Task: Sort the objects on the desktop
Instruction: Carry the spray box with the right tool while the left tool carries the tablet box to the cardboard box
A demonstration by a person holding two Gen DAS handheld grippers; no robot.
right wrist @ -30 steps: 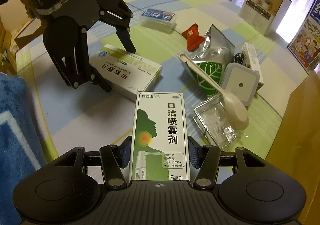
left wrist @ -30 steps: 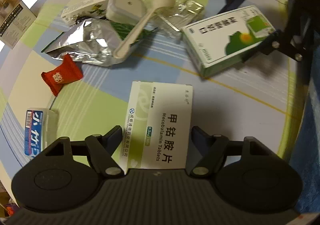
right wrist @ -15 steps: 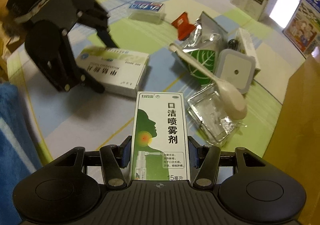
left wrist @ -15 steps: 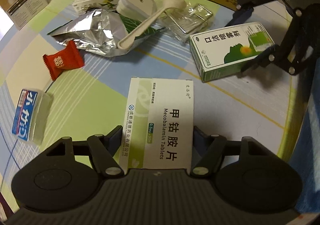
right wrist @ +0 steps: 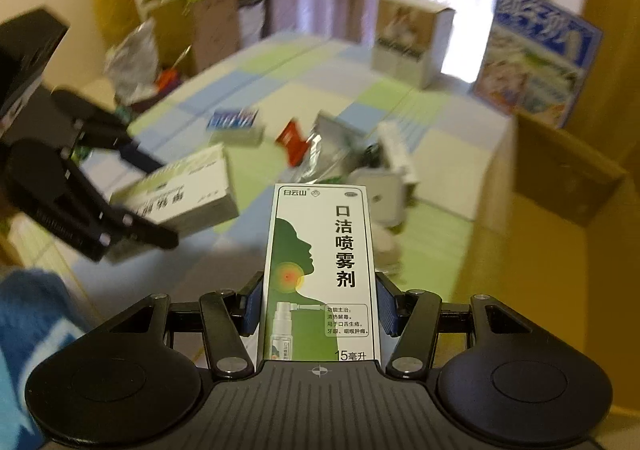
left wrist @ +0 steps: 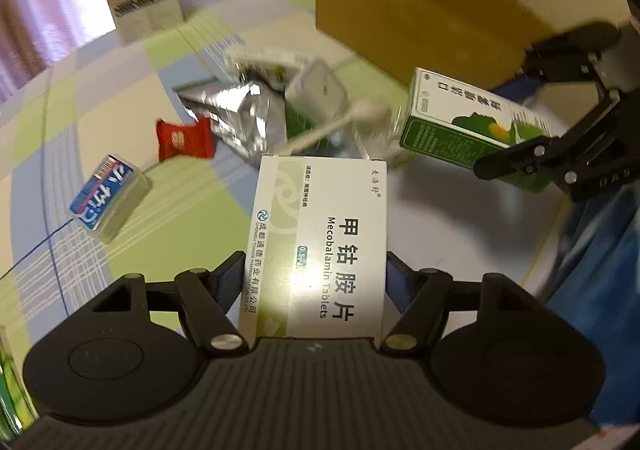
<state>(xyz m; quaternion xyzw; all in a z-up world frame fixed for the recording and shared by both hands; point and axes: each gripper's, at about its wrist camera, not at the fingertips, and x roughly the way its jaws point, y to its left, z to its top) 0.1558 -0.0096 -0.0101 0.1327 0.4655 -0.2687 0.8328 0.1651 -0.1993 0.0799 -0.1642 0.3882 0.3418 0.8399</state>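
Left wrist view: the left gripper (left wrist: 316, 282) is clamped on one white Mecobalamin tablet box (left wrist: 320, 246), held clear above the tabletop (left wrist: 120, 89). Beyond it lie one blue-labelled clear case (left wrist: 108, 197), one red candy wrapper (left wrist: 184, 139), one foil pouch (left wrist: 240, 121), one white square device (left wrist: 320, 93) and one white spoon (left wrist: 340, 125), the last three blurred and bunched together. Farther right, the right gripper (left wrist: 536, 121) holds one green spray box (left wrist: 472, 129) in the air. One cardboard box (left wrist: 420, 9) stands behind. Right wrist view: the right gripper (right wrist: 320, 306) is clamped on the spray box (right wrist: 320, 270); two printed cartons (right wrist: 408, 37) stand at the far tabletop edge.
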